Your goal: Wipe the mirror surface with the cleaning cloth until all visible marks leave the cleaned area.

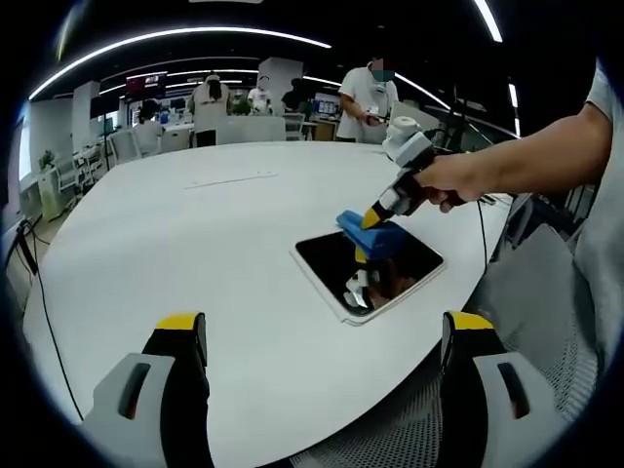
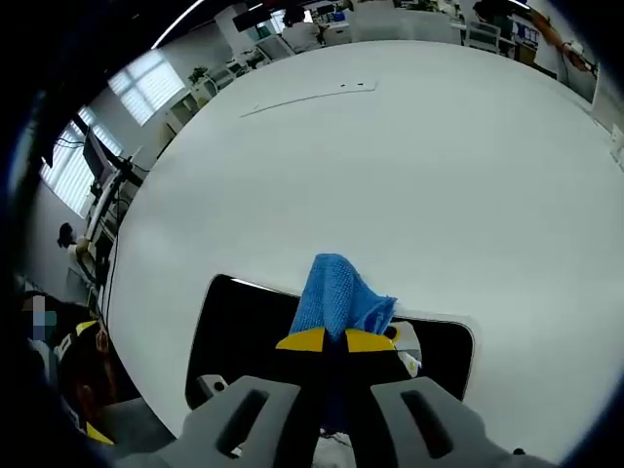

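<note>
A rectangular mirror (image 1: pixel 375 276) with a white rim lies flat on the white table (image 1: pixel 195 244), near its right edge. My right gripper (image 1: pixel 375 216) comes in from the right in a person's hand, shut on a blue cleaning cloth (image 1: pixel 375 237) that presses on the mirror's far part. In the right gripper view the cloth (image 2: pixel 336 292) bunches out past the yellow fingertips (image 2: pixel 304 339) of my right gripper (image 2: pixel 336 340), over the dark mirror (image 2: pixel 239 336). My left gripper (image 1: pixel 322 327) hangs open at the table's near edge, its jaws wide apart and nothing between them.
Several people (image 1: pixel 369 93) stand or sit at desks beyond the table's far side. A thin strip (image 1: pixel 229 180) lies on the table top far from the mirror. A grey mesh chair (image 1: pixel 531 292) stands to the right of the table.
</note>
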Motion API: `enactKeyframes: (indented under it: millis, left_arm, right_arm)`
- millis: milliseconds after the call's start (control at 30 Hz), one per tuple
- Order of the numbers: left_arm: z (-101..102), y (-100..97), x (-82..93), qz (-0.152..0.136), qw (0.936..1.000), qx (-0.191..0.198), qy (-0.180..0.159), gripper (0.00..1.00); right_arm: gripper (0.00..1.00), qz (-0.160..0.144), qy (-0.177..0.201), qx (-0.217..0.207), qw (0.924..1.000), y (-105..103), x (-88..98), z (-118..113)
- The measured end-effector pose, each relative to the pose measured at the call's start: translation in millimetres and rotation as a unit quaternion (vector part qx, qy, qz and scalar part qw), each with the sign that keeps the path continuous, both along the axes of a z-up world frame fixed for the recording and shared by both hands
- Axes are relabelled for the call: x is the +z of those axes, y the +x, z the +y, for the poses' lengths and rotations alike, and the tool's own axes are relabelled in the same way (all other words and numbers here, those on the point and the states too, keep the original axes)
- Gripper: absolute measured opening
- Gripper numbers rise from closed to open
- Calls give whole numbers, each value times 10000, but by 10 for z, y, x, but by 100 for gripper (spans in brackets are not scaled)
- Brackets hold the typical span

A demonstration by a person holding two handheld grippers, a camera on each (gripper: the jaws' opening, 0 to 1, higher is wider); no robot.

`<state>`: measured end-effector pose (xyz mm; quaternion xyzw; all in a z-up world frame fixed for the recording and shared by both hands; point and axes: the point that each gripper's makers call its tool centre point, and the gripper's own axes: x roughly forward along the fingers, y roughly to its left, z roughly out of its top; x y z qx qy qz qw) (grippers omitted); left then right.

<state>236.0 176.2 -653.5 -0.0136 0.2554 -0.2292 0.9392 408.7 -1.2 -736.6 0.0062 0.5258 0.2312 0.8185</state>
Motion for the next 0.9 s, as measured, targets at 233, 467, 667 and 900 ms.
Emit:
enactKeyframes:
  millis: [233, 467, 667, 900]
  left_arm:
    - [-139, 44, 24, 19, 9999, -100, -91, 99]
    - [-185, 18, 6, 12, 9998, -158, -102, 99]
    - [-255, -11, 40, 45, 9987, -241, -452, 99]
    - [-167, 28, -35, -75, 9999, -130, 3, 99]
  right_arm:
    - [0, 143, 22, 156, 9998, -20, -3, 215]
    - [0, 96, -2, 325, 9994, -34, -14, 377]
    - [0, -21, -127, 543, 9984, -56, -2, 523]
    - [0, 61, 8, 565, 9984, -82, -2, 698]
